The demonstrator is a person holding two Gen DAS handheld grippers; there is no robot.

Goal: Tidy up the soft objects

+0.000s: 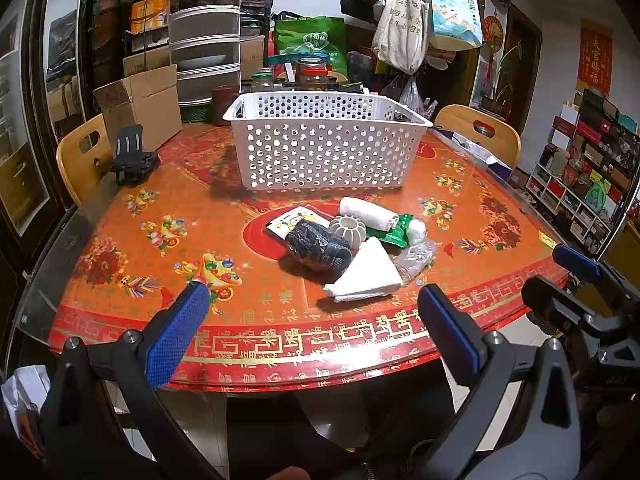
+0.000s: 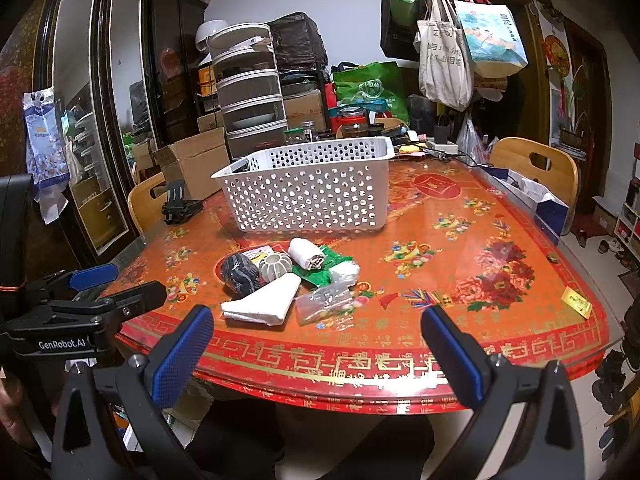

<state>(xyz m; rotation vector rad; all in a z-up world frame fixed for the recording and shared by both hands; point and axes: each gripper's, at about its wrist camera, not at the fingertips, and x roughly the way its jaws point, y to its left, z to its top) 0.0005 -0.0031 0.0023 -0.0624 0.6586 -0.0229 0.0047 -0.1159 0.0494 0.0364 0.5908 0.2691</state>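
The worktop (image 1: 120,248) is a broad rounded slab, glossy under glass, its red and orange cloth printed with flowers and a gold key-pattern along the near edge. Toward the far edge stands a white plastic basket (image 1: 326,148), rectangular, its walls punched with round holes; what lies inside cannot be made out. Between the basket and the near edge, about mid-worktop, the soft things lie bunched and touching: a dark knitted bundle (image 1: 318,246), rounded and mottled; a white folded cloth (image 1: 368,272), triangular, nearest the edge; a rolled white towel (image 1: 368,212); a flat printed packet (image 1: 290,220) under the bundle; a crinkled green wrapper (image 1: 394,232); a clear plastic bag (image 1: 416,256); a ribbed, pumpkin-shaped grey ball (image 1: 348,230); a small white wad (image 1: 416,230). The left claw (image 1: 312,320) and right claw (image 2: 318,340) both hang over the near edge, blue textured pads spread wide, gripping nothing
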